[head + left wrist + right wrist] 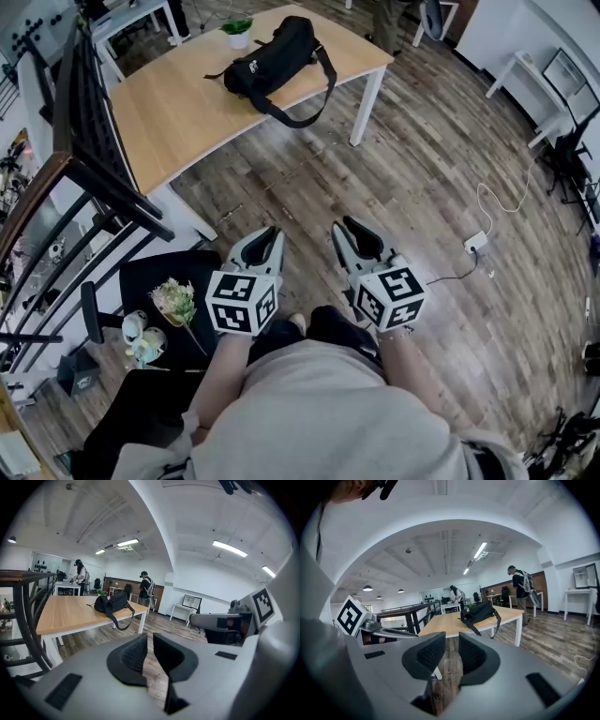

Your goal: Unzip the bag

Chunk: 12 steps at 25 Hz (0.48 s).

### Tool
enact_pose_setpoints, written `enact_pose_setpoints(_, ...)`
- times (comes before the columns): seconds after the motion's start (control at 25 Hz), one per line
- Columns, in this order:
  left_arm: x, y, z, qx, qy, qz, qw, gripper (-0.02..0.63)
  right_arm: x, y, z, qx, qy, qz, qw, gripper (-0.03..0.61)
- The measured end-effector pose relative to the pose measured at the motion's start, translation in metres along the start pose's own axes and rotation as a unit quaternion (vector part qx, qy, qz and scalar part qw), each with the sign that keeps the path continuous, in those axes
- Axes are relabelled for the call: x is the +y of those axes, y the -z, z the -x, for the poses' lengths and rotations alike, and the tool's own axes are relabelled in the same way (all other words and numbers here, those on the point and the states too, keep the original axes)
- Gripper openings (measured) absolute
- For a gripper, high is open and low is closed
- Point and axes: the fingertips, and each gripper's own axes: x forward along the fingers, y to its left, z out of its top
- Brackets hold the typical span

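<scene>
A wooden table (pixel 178 112) stands across the floor from a person holding two grippers, both well short of the table. The left gripper (pixel 265 234) has its jaws together, with nothing between them. A black bag (pixel 272 61) lies on the table, its strap drooping over the table's edge. The right gripper (pixel 349 230) has its jaws apart and empty. The sensible way is probably to step up to the table, steady the bag with one gripper and pinch the zip pull with the other.

Ahead of you: light wooden table (pixel 169 112) with white legs, standing on the plank floor (pixel 422 169). A black bag (pixel 272 56) lies on its far end, strap drooping over the near edge. Just beyond the bag is a small potted plant (pixel 238 33). On the floor to your right: white power strip (pixel 475 241) with its cable.
</scene>
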Motion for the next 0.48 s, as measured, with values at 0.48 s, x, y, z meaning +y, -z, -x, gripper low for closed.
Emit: enact_pose_setpoints(0.48, 0.028, -0.002, -0.039, 0.009, -0.003, 0.025, 0.9997, 0.121, -0.015, -0.002, -0.05, 0.02, -0.013, 0.004, 1.0, 0.127)
